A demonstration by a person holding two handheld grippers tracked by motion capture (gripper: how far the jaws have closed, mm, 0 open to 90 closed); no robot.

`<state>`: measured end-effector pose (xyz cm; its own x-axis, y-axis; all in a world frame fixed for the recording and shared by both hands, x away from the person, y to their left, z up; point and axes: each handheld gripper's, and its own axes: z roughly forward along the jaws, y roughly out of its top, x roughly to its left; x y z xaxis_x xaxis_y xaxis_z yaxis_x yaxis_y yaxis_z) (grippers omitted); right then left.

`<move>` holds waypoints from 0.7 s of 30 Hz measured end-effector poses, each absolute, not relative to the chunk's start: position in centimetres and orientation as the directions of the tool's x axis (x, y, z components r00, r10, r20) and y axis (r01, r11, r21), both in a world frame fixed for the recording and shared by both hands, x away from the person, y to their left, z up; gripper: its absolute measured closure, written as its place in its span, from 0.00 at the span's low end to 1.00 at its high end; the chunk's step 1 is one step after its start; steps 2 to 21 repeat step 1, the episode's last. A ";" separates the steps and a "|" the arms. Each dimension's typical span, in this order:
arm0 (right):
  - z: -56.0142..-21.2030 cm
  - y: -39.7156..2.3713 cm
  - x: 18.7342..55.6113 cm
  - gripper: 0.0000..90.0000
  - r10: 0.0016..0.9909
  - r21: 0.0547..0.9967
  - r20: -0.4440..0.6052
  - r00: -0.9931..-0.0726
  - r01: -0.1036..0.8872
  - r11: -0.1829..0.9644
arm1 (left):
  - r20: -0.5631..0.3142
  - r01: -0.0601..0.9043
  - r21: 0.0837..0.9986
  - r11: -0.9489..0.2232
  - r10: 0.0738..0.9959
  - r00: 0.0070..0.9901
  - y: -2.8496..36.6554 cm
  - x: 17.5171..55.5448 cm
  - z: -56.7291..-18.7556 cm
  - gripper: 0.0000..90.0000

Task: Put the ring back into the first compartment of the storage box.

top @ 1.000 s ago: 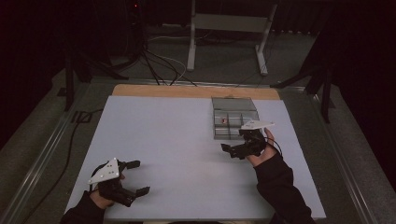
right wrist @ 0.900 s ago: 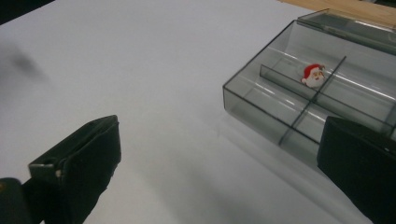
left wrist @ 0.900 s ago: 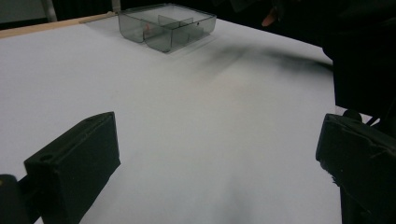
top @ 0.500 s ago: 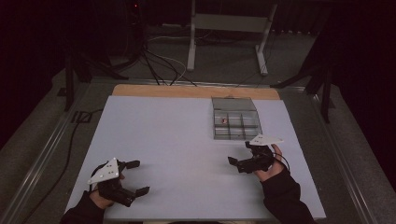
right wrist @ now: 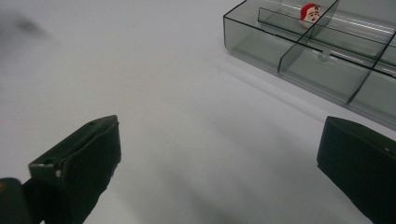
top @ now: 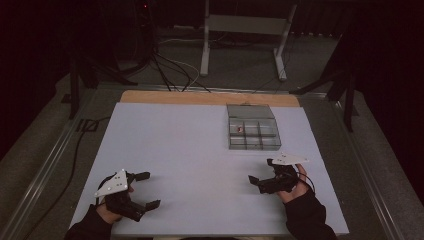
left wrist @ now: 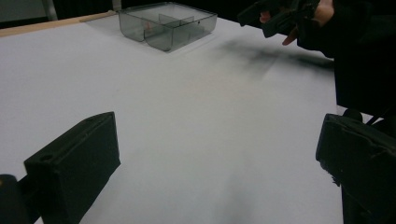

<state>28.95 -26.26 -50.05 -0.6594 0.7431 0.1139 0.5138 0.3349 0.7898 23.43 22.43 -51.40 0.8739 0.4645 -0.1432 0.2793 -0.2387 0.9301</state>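
Note:
A clear smoky plastic organizer box (top: 252,127) with several compartments sits on the white table toward the back right. A small red and white Santa-face piece (right wrist: 309,12) lies in one compartment (top: 239,129). My right gripper (top: 261,170) hovers in front of the box, open and holding nothing. Its own view shows the box (right wrist: 322,51) ahead to the right. My left gripper (top: 147,190) rests near the front left edge, open and holding nothing. The left gripper view shows the box (left wrist: 168,25) far off and the other hand's gripper (left wrist: 280,18) at upper right.
A white sheet covers the table (top: 190,150), with a wooden strip (top: 200,98) along its far edge. Beyond the table are a metal stand (top: 245,35) and cables (top: 170,70) on the dark floor.
My right gripper has drawn back from the box toward the front edge of the table. The left gripper has stayed where it was.

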 end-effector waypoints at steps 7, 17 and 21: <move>-50.1 -26.3 29.0 0.00 0.743 0.788 0.114 -0.660 0.515 0.337 | -0.143 0.279 0.930 -0.239 0.465 0.874 22.4 23.4 -51.4 0.01; -50.1 -26.3 29.0 0.00 0.743 0.788 0.114 -0.660 0.515 0.337 | -0.143 0.279 0.930 -0.239 0.465 0.874 22.4 23.4 -51.4 0.01; -50.1 -26.3 29.0 0.00 0.743 0.788 0.114 -0.660 0.515 0.337 | -0.143 0.279 0.930 -0.239 0.465 0.874 22.4 23.4 -51.4 0.01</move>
